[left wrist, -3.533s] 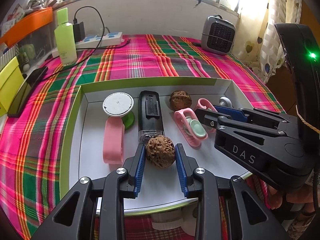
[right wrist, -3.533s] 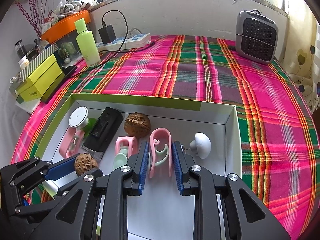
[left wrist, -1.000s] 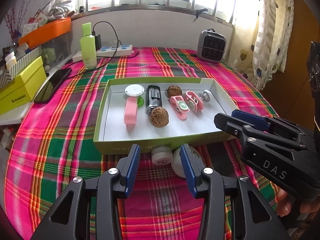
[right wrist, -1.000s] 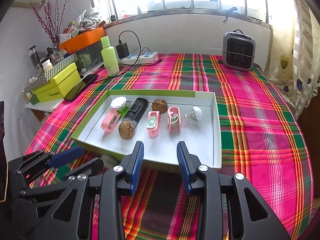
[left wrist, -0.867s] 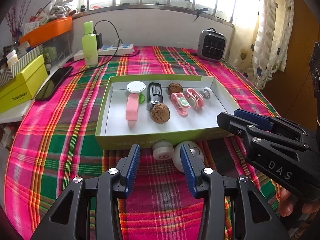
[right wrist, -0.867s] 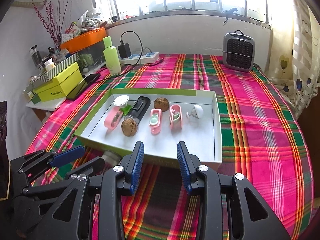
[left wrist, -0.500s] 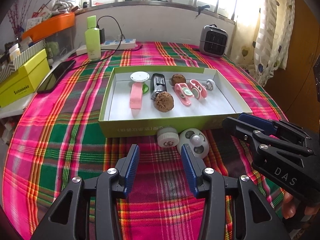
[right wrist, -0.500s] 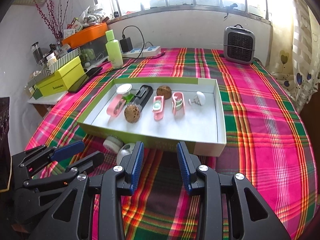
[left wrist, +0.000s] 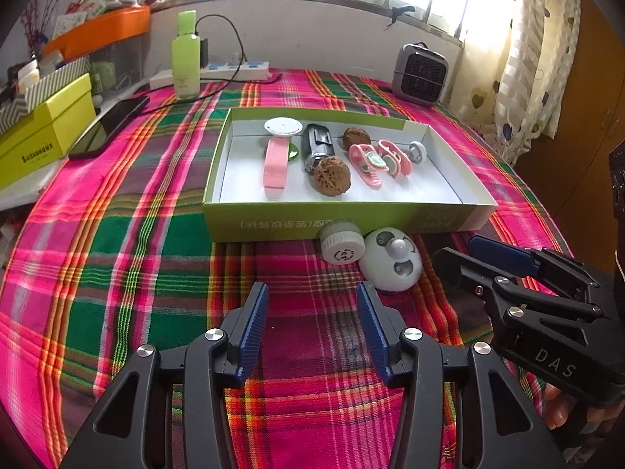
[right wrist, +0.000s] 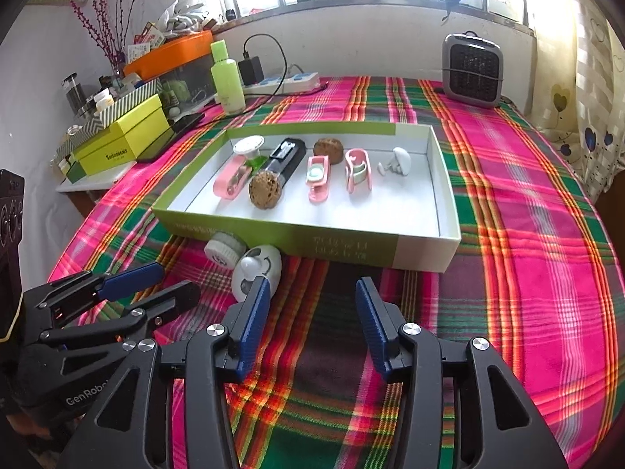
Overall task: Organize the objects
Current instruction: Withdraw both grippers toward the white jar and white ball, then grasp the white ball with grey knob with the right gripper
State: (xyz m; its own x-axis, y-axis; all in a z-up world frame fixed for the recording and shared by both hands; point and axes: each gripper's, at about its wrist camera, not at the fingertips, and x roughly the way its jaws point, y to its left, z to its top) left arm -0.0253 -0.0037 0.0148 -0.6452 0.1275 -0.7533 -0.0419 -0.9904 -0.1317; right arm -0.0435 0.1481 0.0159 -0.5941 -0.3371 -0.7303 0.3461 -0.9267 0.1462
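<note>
Both grippers, left gripper point(left wrist: 312, 306) and right gripper point(right wrist: 310, 301), are hanging over the tablecloth with jaws opening on nothing. I'm guessing the white jar point(left wrist: 342, 242) and round toy point(left wrist: 391, 258) against the box's point(left wrist: 351, 217) near wall are going in next.

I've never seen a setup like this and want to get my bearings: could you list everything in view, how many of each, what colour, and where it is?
Box: one, green outside, white inside, mid-table.
Walnuts: two, brown, in the box.
Pink clips: three, in the box.
Black device: one, in the box.
White round pieces: two, at the box's back.
Small jar: one, white, against the box's front.
Round white toy: one, beside the jar.
Bottle: one, light green, far left.
Power strip: one, white, by the wall.
Heater: one, grey, far right.
Yellow box: one, left edge.
Phone: one, black, beside it.
Tablecloth: pink-green plaid.
Left gripper: black, blue pads, opening, nothing between.
Right gripper: same, opening, nothing between.
</note>
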